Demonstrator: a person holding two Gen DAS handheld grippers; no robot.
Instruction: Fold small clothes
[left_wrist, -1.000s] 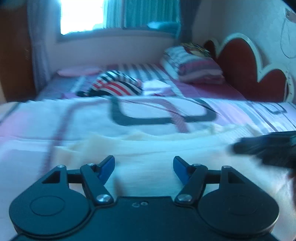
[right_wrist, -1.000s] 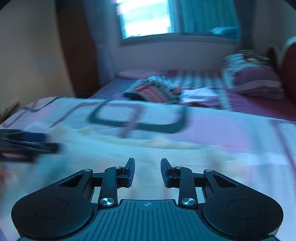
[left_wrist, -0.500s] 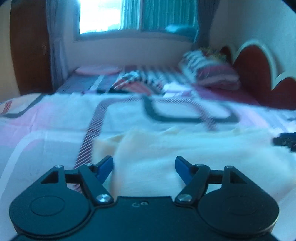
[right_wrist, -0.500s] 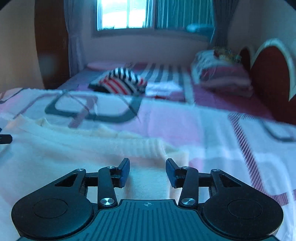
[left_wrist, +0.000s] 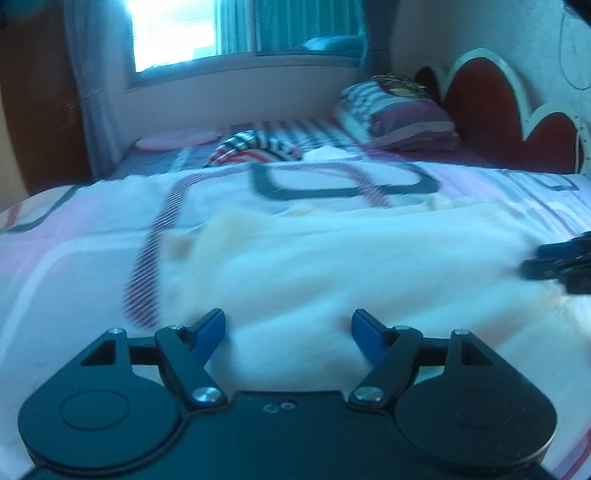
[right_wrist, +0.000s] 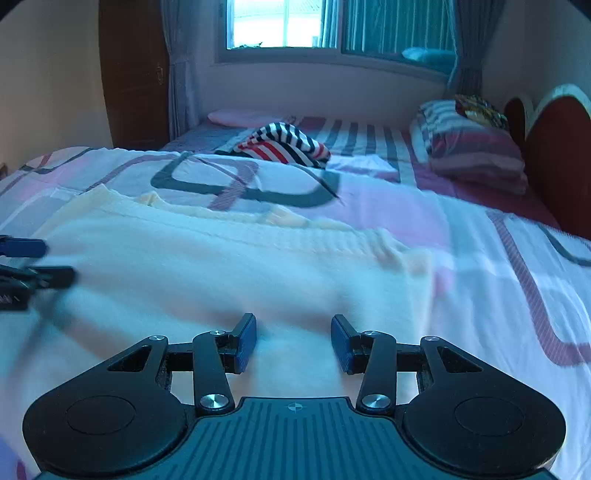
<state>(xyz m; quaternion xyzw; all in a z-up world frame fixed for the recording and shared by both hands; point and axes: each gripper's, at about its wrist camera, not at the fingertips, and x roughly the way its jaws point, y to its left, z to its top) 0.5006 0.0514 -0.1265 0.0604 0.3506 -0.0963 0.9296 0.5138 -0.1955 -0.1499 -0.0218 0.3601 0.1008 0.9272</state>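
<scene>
Both claws hover low over a cream garment (right_wrist: 229, 273) spread flat on the bed (right_wrist: 498, 280). The left claw (left_wrist: 288, 330) has widened over the past second and is opening further, gripping nothing; the right claw (right_wrist: 293, 341), now wider too, stands part open and empty. Each has slid toward its own end of the cloth, apparently setting up a fold. Beyond lies a striped garment (right_wrist: 284, 144). No writing is legible.

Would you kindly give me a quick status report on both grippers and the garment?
Left gripper opening, nothing between jaws. Right gripper open, empty. Cream knitted garment spread flat on patterned bedsheet, ungripped. Nothing in the way.
</scene>
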